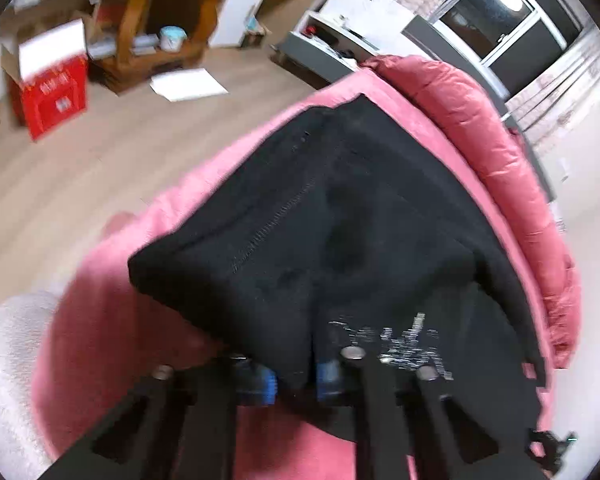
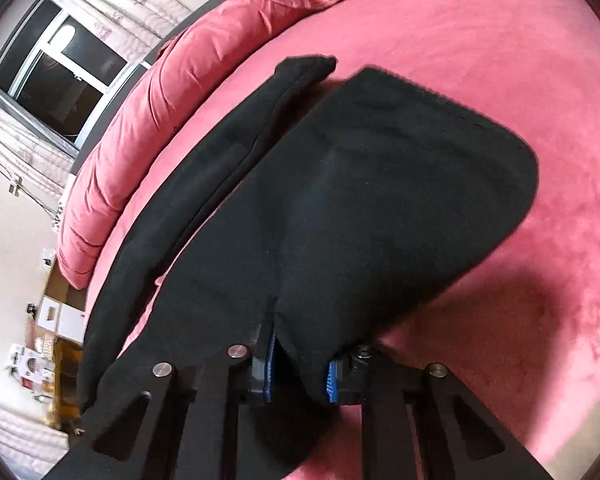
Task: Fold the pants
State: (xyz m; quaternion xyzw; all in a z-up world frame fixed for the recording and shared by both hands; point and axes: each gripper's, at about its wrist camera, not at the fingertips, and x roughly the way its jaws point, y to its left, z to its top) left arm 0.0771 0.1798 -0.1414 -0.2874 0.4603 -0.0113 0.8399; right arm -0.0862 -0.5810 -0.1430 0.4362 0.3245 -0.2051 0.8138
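1. The black pants (image 1: 340, 208) lie on the pink bed (image 1: 100, 320), near its edge, with a bunched pink duvet (image 1: 480, 128) along the far right side.
2. The left hand-held gripper (image 1: 296, 384) is pinched narrow on a fold of the black cloth; its blue pads (image 1: 266, 386) press the fabric from both sides.
3. The right hand-held gripper (image 2: 300, 376) likewise clamps a gathered edge of the pants (image 2: 380, 220) between its blue pads (image 2: 270, 372).
4. Two grips on the near edge would, I judge, let the cloth lift evenly and carry over without sagging.
5. The far part looks doubled over already; one strip (image 2: 204, 184) trails off left, so it may drag.
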